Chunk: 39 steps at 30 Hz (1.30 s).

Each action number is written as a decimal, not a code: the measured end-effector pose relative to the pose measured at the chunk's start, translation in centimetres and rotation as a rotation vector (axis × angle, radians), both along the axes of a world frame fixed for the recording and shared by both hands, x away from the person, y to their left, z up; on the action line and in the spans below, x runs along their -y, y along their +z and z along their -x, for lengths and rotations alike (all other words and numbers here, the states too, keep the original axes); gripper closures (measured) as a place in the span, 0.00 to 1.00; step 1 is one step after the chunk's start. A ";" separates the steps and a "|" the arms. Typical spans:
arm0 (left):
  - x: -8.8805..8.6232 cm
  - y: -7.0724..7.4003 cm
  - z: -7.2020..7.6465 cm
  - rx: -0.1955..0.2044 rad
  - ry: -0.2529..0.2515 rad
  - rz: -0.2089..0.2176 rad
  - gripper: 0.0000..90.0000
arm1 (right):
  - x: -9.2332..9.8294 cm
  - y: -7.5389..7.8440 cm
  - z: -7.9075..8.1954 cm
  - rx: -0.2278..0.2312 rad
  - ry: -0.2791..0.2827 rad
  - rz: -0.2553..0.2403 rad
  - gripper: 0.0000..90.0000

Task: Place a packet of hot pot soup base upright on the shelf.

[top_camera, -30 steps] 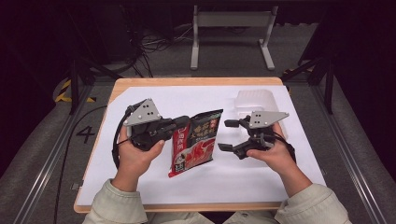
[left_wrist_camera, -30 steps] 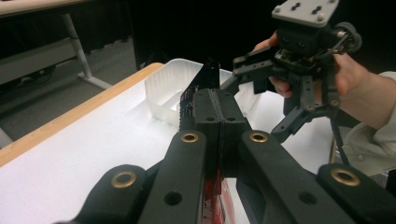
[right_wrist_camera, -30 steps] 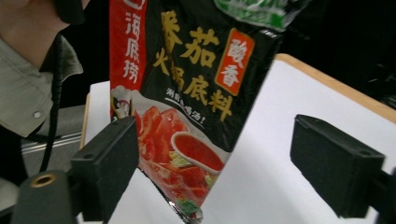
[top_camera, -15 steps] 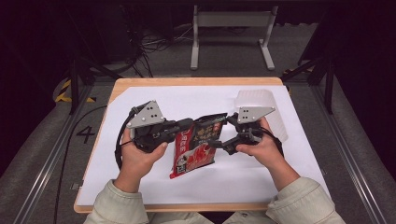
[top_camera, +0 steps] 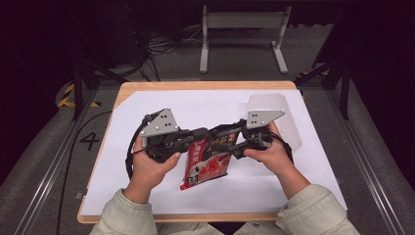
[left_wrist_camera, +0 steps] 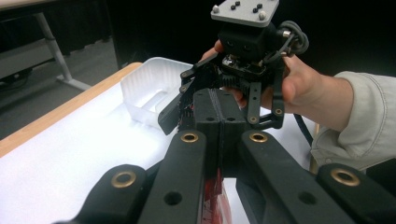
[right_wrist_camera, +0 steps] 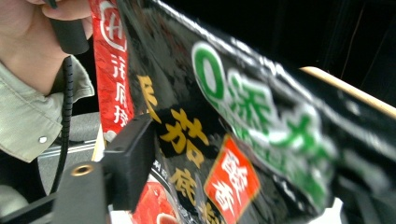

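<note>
Tray (top_camera: 274, 105) sits behind packet (top_camera: 208, 159), seemingly clear of it.

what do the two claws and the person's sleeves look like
Both the left claw and right claw are black, jointed tools with brass-coloured pivot pins. Each carries a grey three-cornered plate dotted with dark screws and trails a black cable. The sleeves are pale greenish-beige cloth.

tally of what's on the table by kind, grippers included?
Snack packet: 1
White plastic tray: 1
White sheet covering the tabletop: 1
Grippers: 2, left gripper and right gripper
Total: 5
</note>
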<state>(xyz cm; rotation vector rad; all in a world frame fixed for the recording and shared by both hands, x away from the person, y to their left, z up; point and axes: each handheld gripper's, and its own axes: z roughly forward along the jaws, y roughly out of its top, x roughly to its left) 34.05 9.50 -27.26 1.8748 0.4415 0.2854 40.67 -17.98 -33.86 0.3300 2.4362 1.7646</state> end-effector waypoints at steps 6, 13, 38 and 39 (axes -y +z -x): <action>0.0 -0.1 0.0 -0.002 -0.004 -0.003 1.00 | 0.0 0.2 0.1 0.011 0.034 0.009 0.56; -0.2 0.0 0.1 0.000 -0.016 0.011 1.00 | 0.7 0.7 -0.2 -0.009 0.080 -0.002 0.75; -1.1 0.1 0.6 0.031 -0.059 0.069 0.84 | 1.2 1.9 0.0 -0.018 0.140 0.030 0.93; -1.2 0.2 0.6 0.033 -0.053 0.059 0.81 | 1.3 1.9 0.0 -0.017 0.139 0.026 0.93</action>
